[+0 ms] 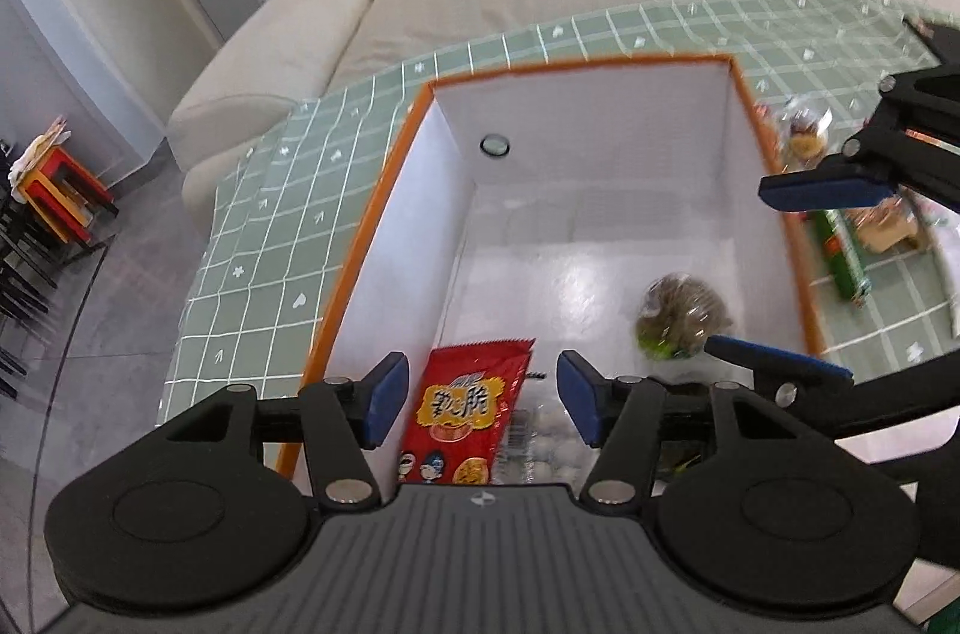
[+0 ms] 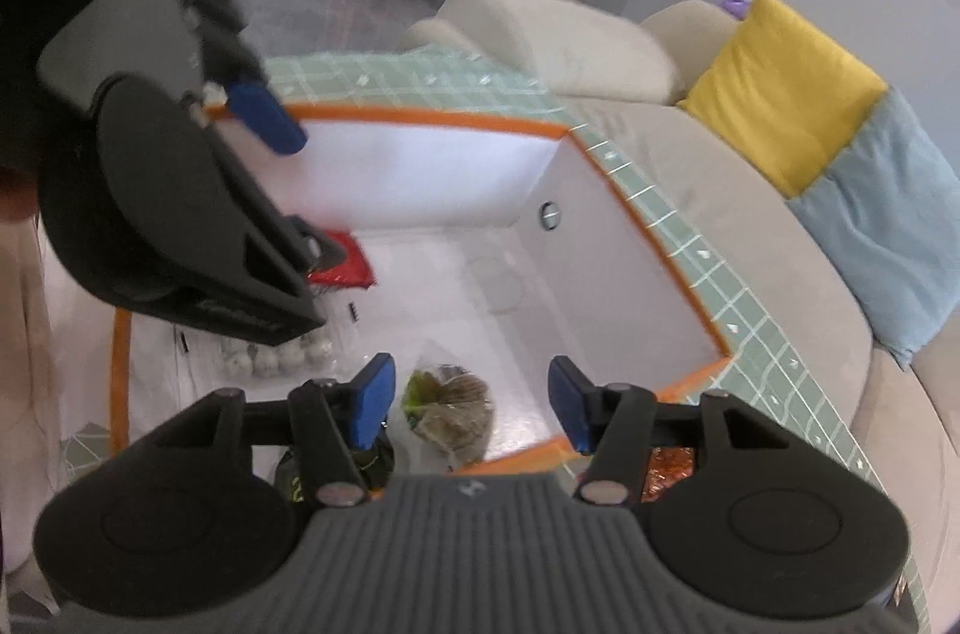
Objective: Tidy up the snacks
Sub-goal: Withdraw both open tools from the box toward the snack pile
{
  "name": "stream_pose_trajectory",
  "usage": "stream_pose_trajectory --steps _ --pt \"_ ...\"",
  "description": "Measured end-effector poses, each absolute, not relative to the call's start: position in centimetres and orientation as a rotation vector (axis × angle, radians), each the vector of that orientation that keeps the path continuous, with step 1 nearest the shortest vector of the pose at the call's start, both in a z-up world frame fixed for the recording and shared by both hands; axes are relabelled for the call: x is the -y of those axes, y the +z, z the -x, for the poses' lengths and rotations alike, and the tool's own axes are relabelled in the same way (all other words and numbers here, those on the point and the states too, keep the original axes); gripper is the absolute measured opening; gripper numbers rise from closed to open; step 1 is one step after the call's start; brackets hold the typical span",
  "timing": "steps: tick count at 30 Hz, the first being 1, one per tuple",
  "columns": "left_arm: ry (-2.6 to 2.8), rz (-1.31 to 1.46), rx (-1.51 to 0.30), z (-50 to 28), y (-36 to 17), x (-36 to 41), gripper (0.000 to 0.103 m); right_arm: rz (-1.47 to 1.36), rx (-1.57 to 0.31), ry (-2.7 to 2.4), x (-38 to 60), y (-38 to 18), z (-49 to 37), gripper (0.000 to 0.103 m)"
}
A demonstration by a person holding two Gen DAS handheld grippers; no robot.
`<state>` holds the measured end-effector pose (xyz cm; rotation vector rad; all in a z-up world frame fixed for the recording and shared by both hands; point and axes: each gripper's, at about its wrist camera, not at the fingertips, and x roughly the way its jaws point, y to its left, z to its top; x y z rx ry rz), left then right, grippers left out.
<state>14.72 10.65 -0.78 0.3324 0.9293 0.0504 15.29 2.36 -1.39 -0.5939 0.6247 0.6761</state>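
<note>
Orange-rimmed, the white box [image 1: 600, 141] is seen on the green checked surface [image 1: 288, 238]. Nothing is gripped by the left tool [image 1: 483, 397], spread wide above the red snack packet [image 1: 468, 412] lying inside. Likewise released, the right tool [image 2: 471, 403] is held over the clear-wrapped brownish snack [image 2: 450, 409] on the box floor

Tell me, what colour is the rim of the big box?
Orange. The box's rim shows best in the left wrist view.
</note>
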Motion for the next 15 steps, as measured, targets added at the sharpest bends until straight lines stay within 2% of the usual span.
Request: stream_pose_trajectory --steps 8,15 --pt "0.003 -0.213 -0.797 -11.9 2.1 -8.3 0.067 0.445 -0.609 0.585 3.2 1.2 -13.9 0.062" --pt "-0.154 -0.172 -0.73 -10.8 3.0 -4.1 0.068 0.401 -0.647 0.49 9.0 0.1 -12.3 0.063"
